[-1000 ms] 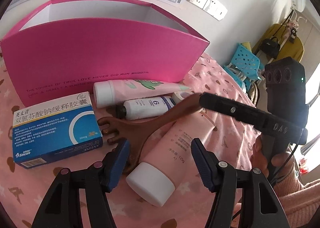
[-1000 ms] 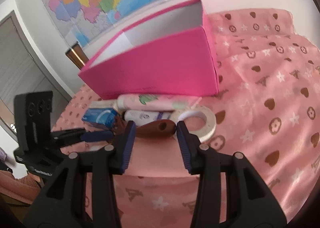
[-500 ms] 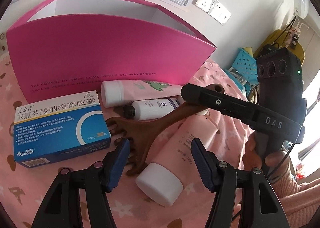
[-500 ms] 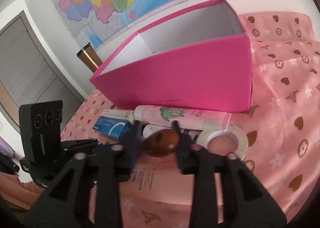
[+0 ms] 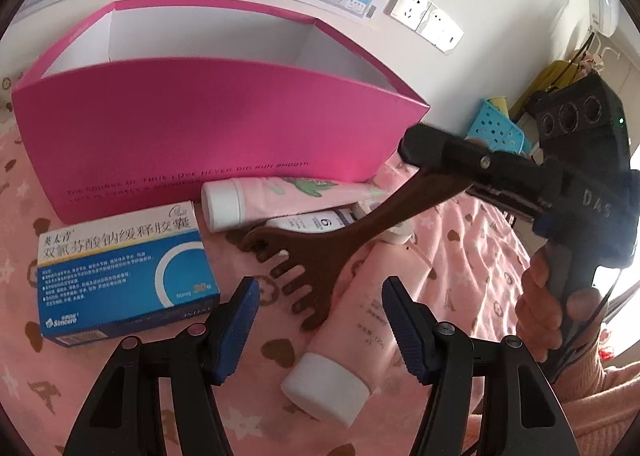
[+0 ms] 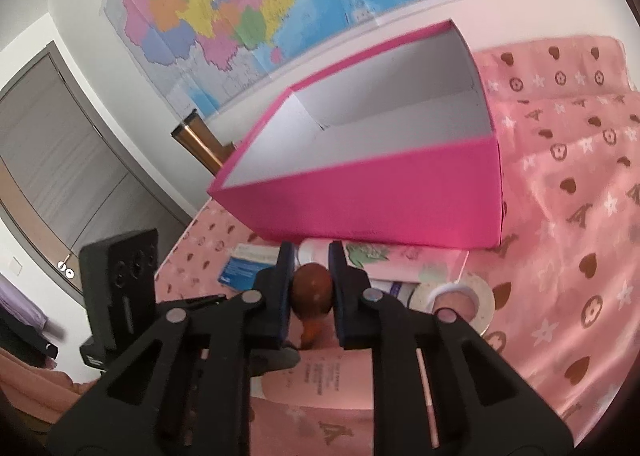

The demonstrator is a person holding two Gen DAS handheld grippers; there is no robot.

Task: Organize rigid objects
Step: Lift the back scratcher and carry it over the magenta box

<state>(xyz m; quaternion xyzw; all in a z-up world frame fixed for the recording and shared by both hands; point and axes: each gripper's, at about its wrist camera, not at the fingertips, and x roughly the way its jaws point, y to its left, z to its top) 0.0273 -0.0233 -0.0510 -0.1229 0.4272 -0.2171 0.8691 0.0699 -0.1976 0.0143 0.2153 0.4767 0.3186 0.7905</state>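
One end only of the brown wooden comb (image 5: 320,248) is held: the right gripper (image 6: 310,288), centre of its own view, is closing on the rounded handle tip, teeth hanging low over the pink tube (image 5: 360,320) at mid-frame in the left view. So far out a pinch could let the comb swing or slip, or snag the tubes, on the way to the pink box (image 5: 208,136) above. The left gripper (image 5: 320,320) stands spread and empty at the bottom.

Blue medicine box (image 5: 124,272): "Simcere", "50mg", Chinese title print. White bottle (image 5: 316,221): "6". Right gripper (image 5: 416,148) body: "DAS". Pink box (image 5: 208,144): small print, partly legible "NEVER DID RUN SMOOTH".
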